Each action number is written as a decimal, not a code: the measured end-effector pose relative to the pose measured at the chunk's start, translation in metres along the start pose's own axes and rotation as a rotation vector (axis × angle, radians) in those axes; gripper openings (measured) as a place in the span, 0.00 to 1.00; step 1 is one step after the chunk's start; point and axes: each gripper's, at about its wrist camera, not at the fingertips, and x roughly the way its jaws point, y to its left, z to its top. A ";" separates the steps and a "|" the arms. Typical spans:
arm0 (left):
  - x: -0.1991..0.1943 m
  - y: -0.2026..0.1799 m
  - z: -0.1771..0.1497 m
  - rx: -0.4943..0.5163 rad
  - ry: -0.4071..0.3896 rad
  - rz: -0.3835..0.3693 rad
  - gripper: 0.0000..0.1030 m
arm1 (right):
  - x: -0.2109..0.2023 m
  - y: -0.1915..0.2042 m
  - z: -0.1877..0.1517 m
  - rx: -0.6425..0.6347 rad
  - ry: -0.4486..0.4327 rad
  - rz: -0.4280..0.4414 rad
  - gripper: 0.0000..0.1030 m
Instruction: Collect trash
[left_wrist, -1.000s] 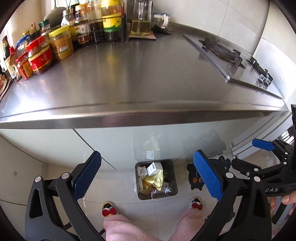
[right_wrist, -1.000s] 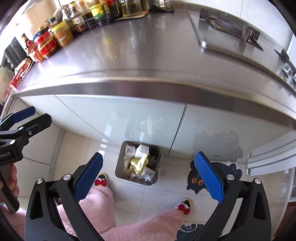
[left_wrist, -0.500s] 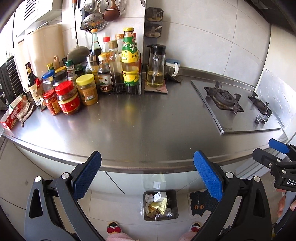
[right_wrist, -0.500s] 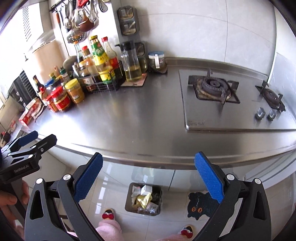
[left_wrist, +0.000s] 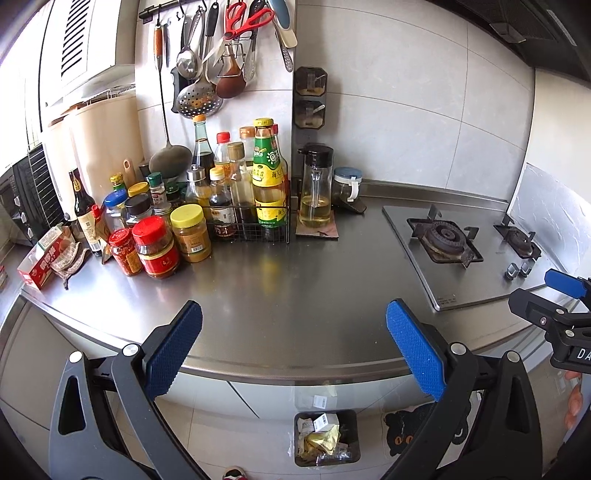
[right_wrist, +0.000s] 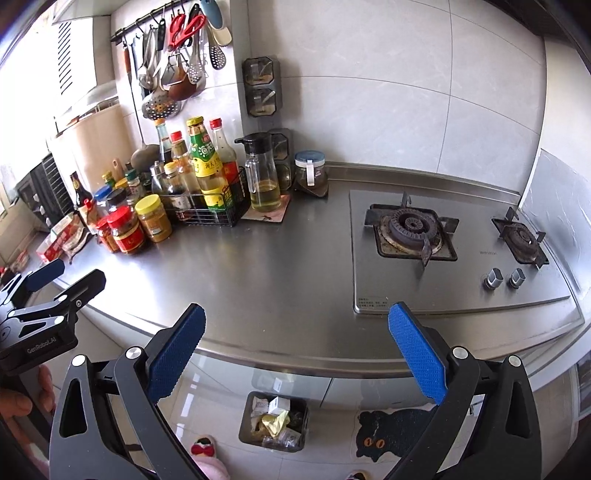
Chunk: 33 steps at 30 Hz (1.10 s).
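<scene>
Over steel counter (left_wrist: 295, 288) | both tongs (left_wrist: 293, 354) (right_wrist: 295, 354) wide apart, empty | bin (left_wrist: 327, 437) below

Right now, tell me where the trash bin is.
The trash bin sits on the floor below the counter edge, low centre in both views, with the cat mat just to its right.

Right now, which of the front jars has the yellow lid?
The jar nearest the wire rack, filled with yellowish-brown paste; its two neighbours to the left have red lids.
</scene>
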 end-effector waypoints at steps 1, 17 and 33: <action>0.000 0.000 0.000 -0.001 0.004 -0.001 0.92 | 0.001 0.001 0.000 0.001 0.003 0.007 0.97; 0.000 -0.003 0.002 0.018 0.021 -0.005 0.92 | 0.004 0.005 0.003 0.003 0.030 -0.012 0.97; -0.002 -0.007 0.001 0.015 0.025 -0.031 0.92 | -0.001 -0.003 0.000 0.048 0.019 -0.016 0.97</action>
